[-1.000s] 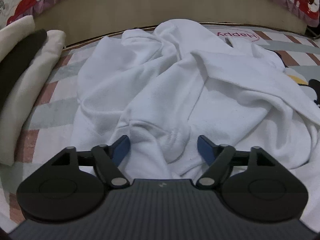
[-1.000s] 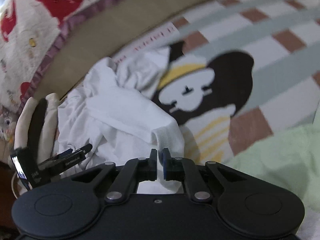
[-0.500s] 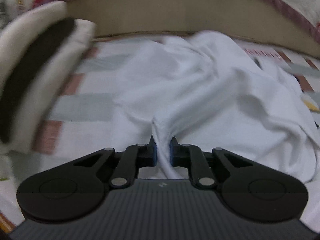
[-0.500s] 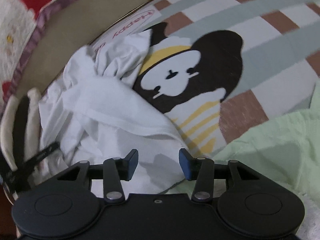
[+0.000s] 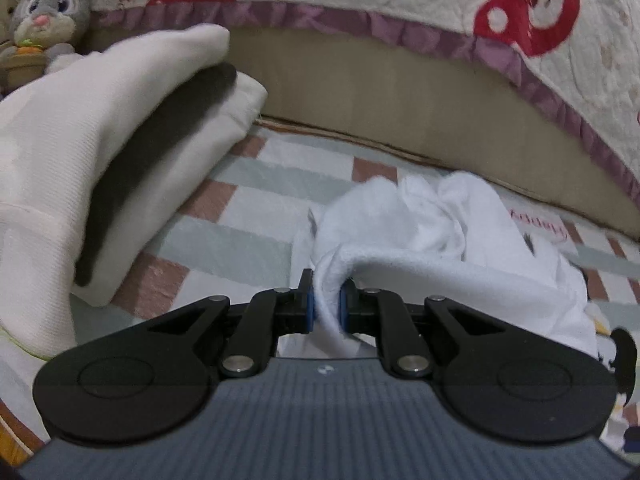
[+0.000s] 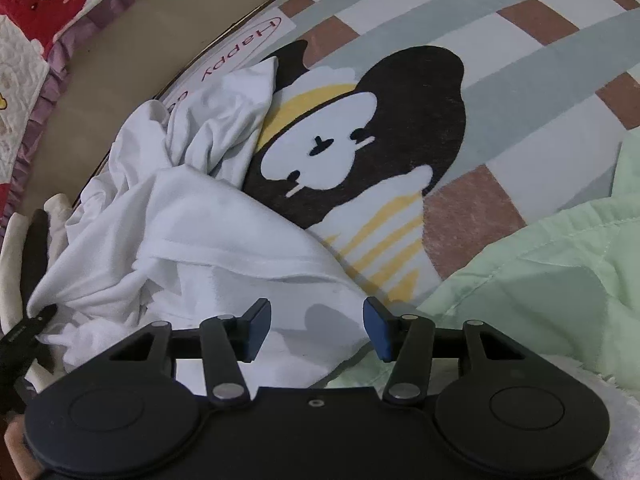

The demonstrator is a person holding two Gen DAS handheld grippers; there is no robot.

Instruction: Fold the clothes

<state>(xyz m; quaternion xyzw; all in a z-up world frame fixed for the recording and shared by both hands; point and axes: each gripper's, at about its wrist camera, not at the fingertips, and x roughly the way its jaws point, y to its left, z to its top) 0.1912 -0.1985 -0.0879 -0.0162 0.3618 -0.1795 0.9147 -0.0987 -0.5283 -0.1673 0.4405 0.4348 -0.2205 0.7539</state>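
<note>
White garment (image 5: 452, 240) lies crumpled on the checked mat (image 5: 256, 184), close to the beige bed edge (image 5: 360, 92), its far part covering a corner of the cartoon print (image 6: 360, 136). My left gripper (image 5: 325, 306) has its jaws pinched tight on a thick rolled fold of that garment; the cloth arches up from the heap, passes between the blue pads (image 5: 309, 307) and hangs out below them. In the right wrist view the same grip shows at the far left, the fabric drawn to a point there. My right gripper (image 6: 317, 326) has just been opening its jaws; they now stand about half apart and press on nothing, with a flat hemmed stretch of the garment lying beneath the gap. A pale green quilt (image 6: 540, 276) sits just to the right of it. Beside my left gripper are stacked cream and dark folded clothes (image 5: 120, 152), and a grey plush rabbit (image 5: 48, 4) sits beyond
</note>
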